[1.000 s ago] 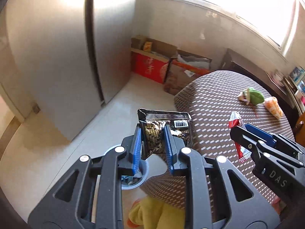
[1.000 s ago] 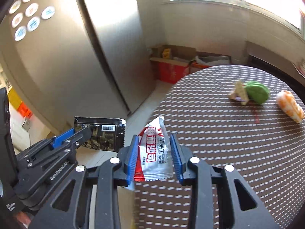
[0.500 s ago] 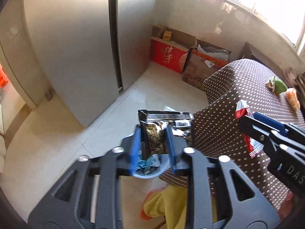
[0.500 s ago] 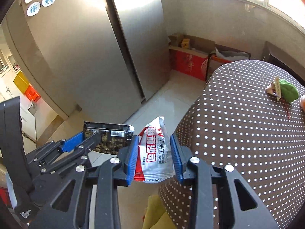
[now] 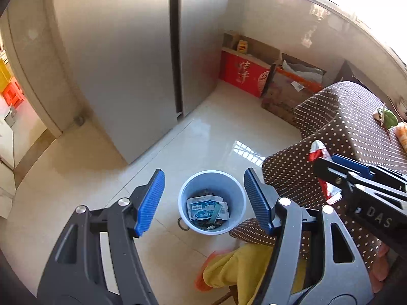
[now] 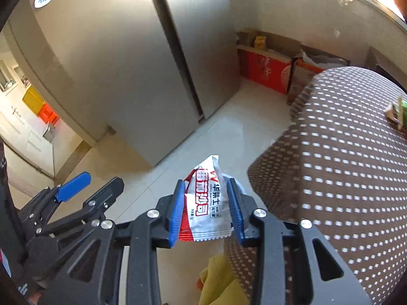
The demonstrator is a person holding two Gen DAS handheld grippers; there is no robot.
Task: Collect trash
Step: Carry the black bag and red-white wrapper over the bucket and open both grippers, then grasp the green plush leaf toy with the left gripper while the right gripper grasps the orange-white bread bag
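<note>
My left gripper (image 5: 203, 172) hangs above a pale blue bin (image 5: 183, 198) on the floor. Its jaws are opening and nothing is between them. Several wrappers (image 5: 207, 209) lie in the bin. From the right wrist view the left gripper (image 6: 94, 185) shows at the lower left, spread and empty. My right gripper (image 6: 205, 181) is shut on a red and white snack packet (image 6: 206, 203) held upright near the table's edge. The same packet (image 5: 318, 152) and the right gripper (image 5: 330, 165) show at the right of the left wrist view.
A table with a brown dotted cloth (image 5: 343, 127) stands right of the bin, with a green item (image 5: 388, 118) and an orange one (image 5: 402, 133) on it. A steel fridge (image 5: 127, 63) and cardboard boxes (image 5: 244, 68) stand behind. Yellow fabric (image 5: 236, 264) lies below.
The left jaws have spread and the dark snack bag has left them. Both grippers have moved off the table toward the floor, and the bin now shows in full.
</note>
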